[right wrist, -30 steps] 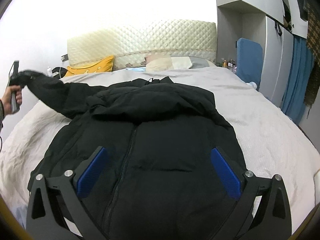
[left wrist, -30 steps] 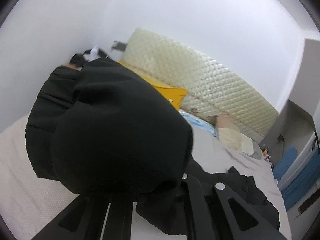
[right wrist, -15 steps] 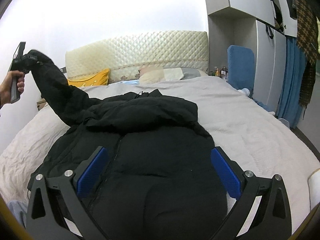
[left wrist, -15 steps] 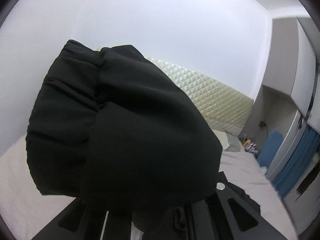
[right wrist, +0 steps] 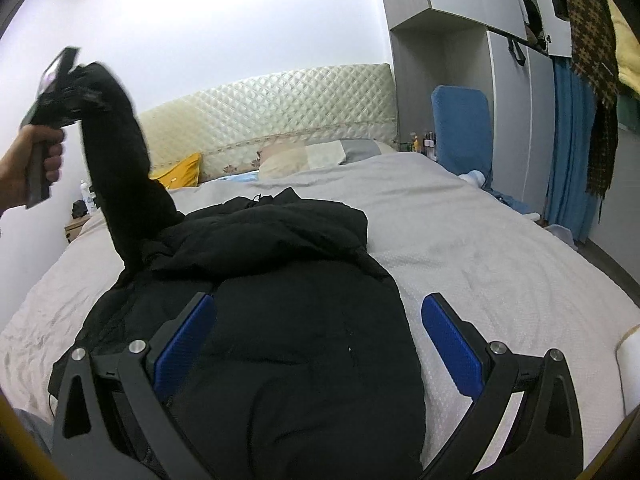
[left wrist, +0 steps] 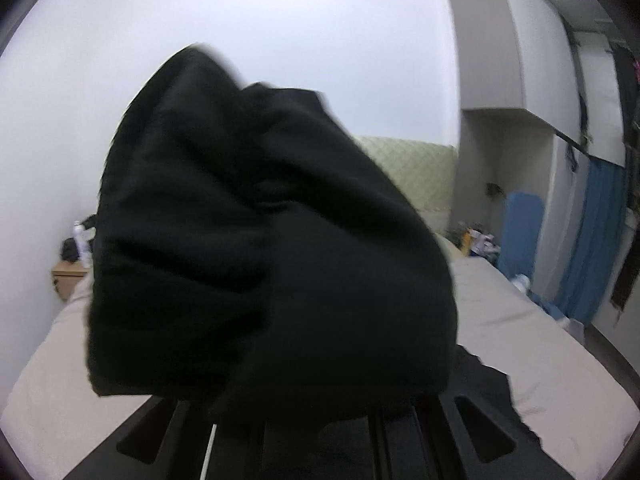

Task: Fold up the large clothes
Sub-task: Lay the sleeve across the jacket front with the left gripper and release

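A large black padded jacket [right wrist: 288, 320] lies front-up on the bed [right wrist: 500, 256], hood toward the headboard. My left gripper [right wrist: 80, 92] is shut on the cuff of the jacket's left sleeve [right wrist: 120, 168] and holds it high above the bed's left side. In the left wrist view the bunched sleeve cuff [left wrist: 264, 248] fills the middle and hides the fingers. My right gripper [right wrist: 318, 340] is open and empty, hovering over the jacket's lower body, blue pads [right wrist: 452, 344] apart.
A quilted headboard [right wrist: 280, 116], a yellow pillow [right wrist: 180, 170] and other pillows lie at the far end. A wooden nightstand [left wrist: 68, 280] stands at the left wall. Grey wardrobe [right wrist: 460, 40], blue cushion [right wrist: 460, 128] and blue curtain [right wrist: 568, 152] stand at the right.
My left gripper has lifted the sleeve from low over the bed to high up, and turned toward the wardrobe. My right gripper has stayed open, tilting slightly upward.
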Demonstrator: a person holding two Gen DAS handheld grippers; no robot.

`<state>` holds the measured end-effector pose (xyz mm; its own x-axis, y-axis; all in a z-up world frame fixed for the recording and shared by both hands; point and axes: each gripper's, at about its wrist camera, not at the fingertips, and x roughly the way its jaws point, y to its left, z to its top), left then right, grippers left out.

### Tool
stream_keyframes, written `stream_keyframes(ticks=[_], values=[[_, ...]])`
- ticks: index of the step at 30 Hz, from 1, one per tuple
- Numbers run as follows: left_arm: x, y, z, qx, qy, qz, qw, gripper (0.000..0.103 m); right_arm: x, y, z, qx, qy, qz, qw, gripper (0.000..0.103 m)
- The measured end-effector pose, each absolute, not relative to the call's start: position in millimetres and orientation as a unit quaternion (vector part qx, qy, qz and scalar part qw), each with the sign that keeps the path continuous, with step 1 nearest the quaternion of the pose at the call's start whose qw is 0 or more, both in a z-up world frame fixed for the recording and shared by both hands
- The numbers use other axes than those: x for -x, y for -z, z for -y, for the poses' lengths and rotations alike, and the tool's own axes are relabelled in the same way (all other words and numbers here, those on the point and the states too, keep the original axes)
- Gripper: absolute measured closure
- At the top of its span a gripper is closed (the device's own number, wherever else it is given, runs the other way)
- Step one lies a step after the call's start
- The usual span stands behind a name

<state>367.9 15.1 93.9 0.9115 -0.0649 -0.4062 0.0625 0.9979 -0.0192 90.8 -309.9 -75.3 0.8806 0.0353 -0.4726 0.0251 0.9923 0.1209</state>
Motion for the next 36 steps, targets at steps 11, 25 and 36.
stream_keyframes(ticks=[11,25,36], values=[[-391,-15,149,-0.102,0.107,-0.272,0.951,0.095,-91,82,323,-0.088,-0.026,-0.237,0.967,0.0],[-429,125,210,-0.116,0.138,-0.335,0.925,0.095,-122,117,342,-0.133,-0.025,-0.264,0.955,0.0],[-449,158,211,-0.068,0.147,-0.338,0.927,0.095,-155,143,344,-0.134,-0.017,-0.293,0.947,0.0]])
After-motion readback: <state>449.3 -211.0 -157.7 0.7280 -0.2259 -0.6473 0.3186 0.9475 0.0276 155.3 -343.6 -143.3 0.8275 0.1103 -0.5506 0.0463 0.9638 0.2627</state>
